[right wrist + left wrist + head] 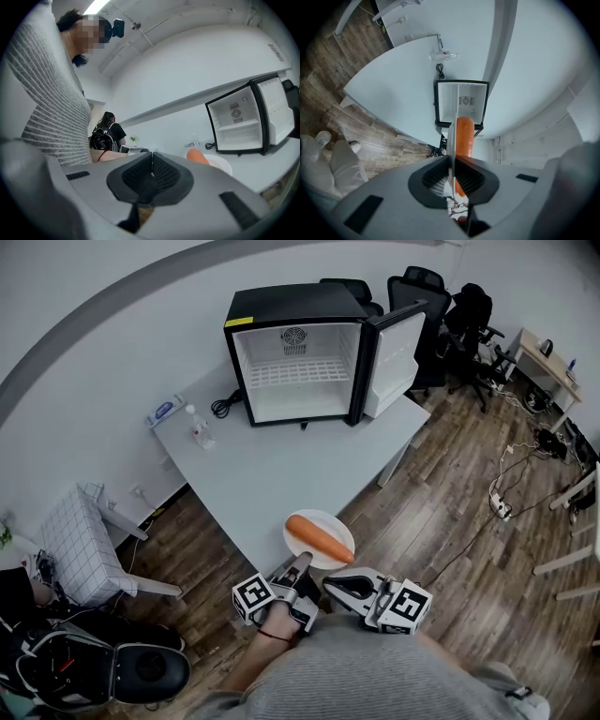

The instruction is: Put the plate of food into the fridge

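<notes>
A white plate point(323, 526) carrying a whole orange carrot point(320, 538) sits by the near edge of the grey table point(253, 474). My left gripper point(300, 564) is shut on the plate's near rim. In the left gripper view the plate point(451, 136) shows edge-on between the closed jaws point(452, 157), with the carrot point(464, 136) just to its right. My right gripper point(331, 584) hovers beside the plate, shut with nothing in it point(152, 161). The black mini fridge point(298, 357) stands at the table's far end, its door point(394, 357) swung open to the right and its white inside bare.
A clear bottle point(199, 432), a coiled black cable point(224, 404) and a small device point(165, 411) lie left of the fridge. Office chairs point(441, 296) stand behind it. A white stool point(80, 545) and a dark bag point(103, 667) are on the floor at left.
</notes>
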Demonstrator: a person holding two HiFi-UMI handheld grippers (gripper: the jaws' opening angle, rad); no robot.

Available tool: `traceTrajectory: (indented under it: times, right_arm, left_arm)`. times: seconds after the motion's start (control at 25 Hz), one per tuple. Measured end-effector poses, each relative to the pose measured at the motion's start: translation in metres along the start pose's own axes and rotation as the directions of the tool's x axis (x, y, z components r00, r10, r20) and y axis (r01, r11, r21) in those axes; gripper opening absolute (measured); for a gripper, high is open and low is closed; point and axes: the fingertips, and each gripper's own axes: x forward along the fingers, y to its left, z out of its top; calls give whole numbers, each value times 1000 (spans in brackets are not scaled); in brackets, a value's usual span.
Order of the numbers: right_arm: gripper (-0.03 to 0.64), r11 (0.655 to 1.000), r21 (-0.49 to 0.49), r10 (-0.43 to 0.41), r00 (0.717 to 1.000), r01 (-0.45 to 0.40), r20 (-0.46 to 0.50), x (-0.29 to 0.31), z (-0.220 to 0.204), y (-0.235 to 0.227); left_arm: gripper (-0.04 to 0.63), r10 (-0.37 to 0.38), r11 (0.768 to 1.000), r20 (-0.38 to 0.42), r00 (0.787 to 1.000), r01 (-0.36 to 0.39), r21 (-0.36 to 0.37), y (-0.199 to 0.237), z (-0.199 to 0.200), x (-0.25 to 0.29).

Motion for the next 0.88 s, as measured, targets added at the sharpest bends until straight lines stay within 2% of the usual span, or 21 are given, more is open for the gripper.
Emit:
traceTrajectory:
  times: [0.32,0.64,0.88]
  right_arm:
    - [14,1000,-6,13,1000,-13,-5,8,10,-42]
    - [14,998,8,60,998,-60,-9,19,31,-115]
    - [14,996,26,91,996,-91,0,25,50,-170]
  left_arm:
    - [40,-6,1000,30,1000,7,-25,-4,21,35]
    - [40,-4,1000,56,998,5,-10,-18,50,97]
    - [40,-24,998,112,993,30,-57,-34,75,141]
